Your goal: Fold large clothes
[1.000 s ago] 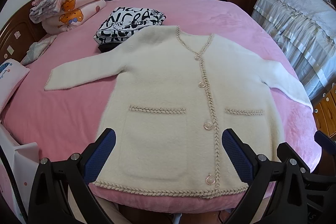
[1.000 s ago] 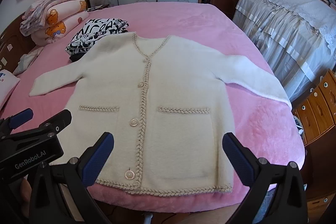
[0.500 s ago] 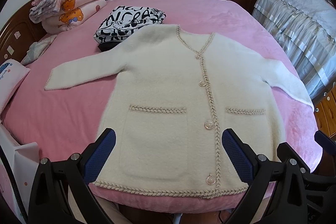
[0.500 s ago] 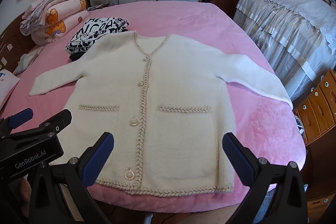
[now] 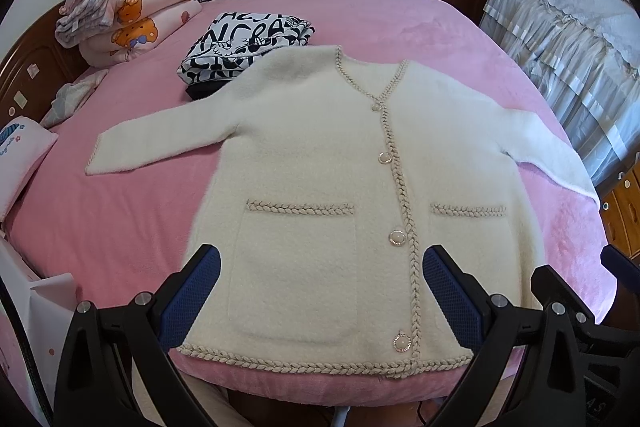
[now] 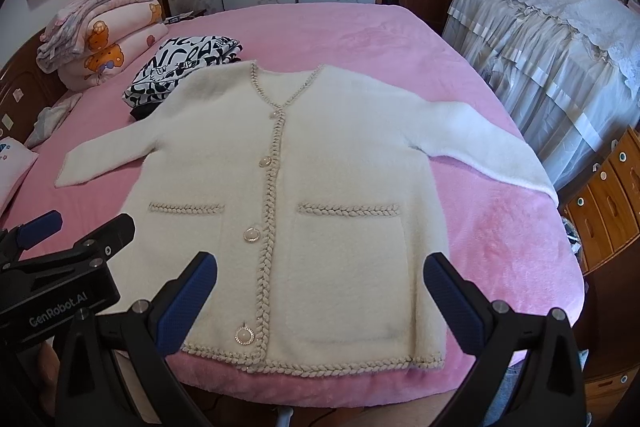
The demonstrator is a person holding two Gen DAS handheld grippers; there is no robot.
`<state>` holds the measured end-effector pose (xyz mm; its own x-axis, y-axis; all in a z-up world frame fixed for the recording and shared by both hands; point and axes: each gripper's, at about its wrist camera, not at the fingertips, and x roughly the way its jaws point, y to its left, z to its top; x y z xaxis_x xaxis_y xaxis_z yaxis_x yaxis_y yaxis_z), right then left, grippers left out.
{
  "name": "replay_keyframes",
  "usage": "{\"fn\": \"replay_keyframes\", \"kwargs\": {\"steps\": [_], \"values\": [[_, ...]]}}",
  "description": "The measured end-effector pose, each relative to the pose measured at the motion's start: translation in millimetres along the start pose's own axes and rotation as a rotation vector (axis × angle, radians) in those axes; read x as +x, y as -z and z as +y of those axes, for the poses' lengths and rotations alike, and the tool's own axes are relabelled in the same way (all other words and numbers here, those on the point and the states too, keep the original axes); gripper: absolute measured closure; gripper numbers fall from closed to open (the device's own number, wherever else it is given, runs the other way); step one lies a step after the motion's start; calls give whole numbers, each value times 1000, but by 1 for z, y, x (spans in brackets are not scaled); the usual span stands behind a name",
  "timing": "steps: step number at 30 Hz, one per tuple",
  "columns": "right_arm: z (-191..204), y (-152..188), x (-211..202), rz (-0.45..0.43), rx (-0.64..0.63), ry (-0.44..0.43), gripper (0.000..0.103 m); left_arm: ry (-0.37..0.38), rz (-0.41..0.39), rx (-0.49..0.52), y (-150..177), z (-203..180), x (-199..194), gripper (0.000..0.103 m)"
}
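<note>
Clearly, with both grippers, left (image 5: 320,291) and right (image 6: 320,297), spread wide and empty over the cardigan (image 5: 360,187) at the bed's (image 5: 120,211) near edge, a careless tug could drag its hem off.

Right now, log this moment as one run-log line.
stage: pre-fold | cardigan: flat, buttoned, sleeves spread on pink bed | left gripper: open, above hem | right gripper: open, above hem | contact: none

"GenRobot.AI" on left hand-held gripper (image 6: 60,247)
</note>
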<state>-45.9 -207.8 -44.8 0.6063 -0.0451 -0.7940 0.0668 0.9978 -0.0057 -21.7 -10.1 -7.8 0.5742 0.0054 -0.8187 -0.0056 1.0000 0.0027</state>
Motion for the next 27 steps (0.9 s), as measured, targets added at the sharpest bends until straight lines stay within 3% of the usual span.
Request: {"fn": "replay_keyframes", "kwargs": {"steps": [27], "values": [[-25, -10, -1, -40, 22, -9, 0, -34, -41, 38, -20, -23, -10, 2]]}}
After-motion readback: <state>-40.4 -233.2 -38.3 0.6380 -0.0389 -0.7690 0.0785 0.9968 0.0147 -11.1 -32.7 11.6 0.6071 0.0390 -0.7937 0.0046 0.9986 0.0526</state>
